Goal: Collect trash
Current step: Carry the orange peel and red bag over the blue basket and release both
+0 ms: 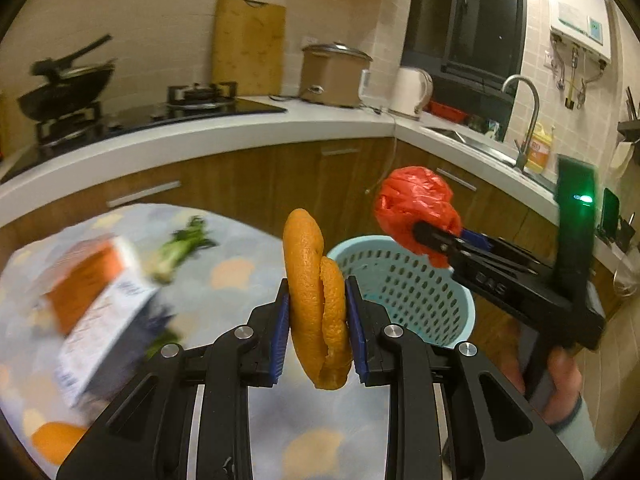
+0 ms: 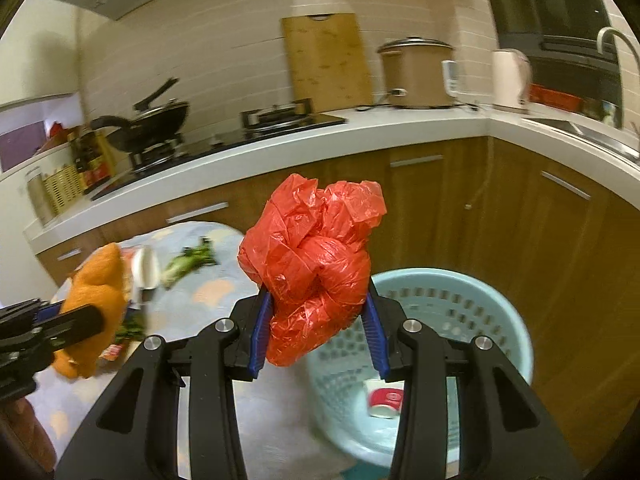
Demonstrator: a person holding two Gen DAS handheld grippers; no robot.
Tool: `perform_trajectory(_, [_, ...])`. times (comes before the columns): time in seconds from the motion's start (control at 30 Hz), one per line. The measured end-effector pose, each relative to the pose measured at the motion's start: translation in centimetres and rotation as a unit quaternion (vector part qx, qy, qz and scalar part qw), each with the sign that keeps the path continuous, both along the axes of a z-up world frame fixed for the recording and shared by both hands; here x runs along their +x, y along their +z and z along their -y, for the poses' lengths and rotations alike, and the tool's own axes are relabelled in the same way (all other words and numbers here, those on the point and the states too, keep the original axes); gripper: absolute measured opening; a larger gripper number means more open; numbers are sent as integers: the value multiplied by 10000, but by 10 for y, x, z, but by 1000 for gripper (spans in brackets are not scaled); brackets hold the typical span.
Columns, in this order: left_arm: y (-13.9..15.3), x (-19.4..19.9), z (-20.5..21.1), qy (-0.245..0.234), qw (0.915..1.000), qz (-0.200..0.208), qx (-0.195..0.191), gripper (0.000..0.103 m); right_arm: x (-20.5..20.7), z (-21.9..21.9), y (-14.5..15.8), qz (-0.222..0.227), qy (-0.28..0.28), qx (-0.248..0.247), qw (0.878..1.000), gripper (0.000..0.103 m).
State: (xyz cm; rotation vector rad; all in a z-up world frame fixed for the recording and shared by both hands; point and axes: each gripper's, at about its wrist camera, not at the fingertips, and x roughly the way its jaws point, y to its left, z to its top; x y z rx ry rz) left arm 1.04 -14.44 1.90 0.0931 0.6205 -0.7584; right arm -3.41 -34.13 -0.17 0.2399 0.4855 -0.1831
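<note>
My left gripper (image 1: 318,320) is shut on a curled orange peel (image 1: 310,292), held up above the table. A crumpled red plastic bag (image 2: 316,264) sits pinched in my right gripper (image 2: 316,328), which is shut on it. In the left wrist view the same red bag (image 1: 414,204) hangs over the far rim of the light blue perforated basket (image 1: 420,292), with the right gripper (image 1: 424,236) reaching in from the right. The basket (image 2: 480,320) stands on the floor below and right of the bag, with a red-and-white paper cup (image 2: 384,398) lying inside. The peel (image 2: 96,300) also shows at far left.
A table with a patterned cloth (image 1: 248,264) carries a blurred orange-and-white carton (image 1: 96,312), a green vegetable scrap (image 1: 180,248) and another orange piece (image 1: 56,440). Wooden cabinets (image 1: 280,184) under a white counter with stove, wok, cooker, kettle and sink ring the back.
</note>
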Motion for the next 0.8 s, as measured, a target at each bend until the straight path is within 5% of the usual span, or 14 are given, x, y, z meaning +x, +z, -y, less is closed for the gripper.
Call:
perform_trajectory(0.4, [-45,25,100,-289,9981,-479,254,25,-9,71,-51,-740,-545,408,9949,38])
perform_trajectory(0.5, [-56,31,113,-275,9971,-645,290,33,-9,81,-59,-796,-569,557,9936,41])
perform_trajectory(0.63, [-61,34,115,-196,9970,-690,283,55,-8,86,-65,-882,-673,651,9917,65])
perform_trajectory(0.8, [-54,30,106,-190,9979,-568,261,58,-8,86,-68,-901,-682,728,9909,66])
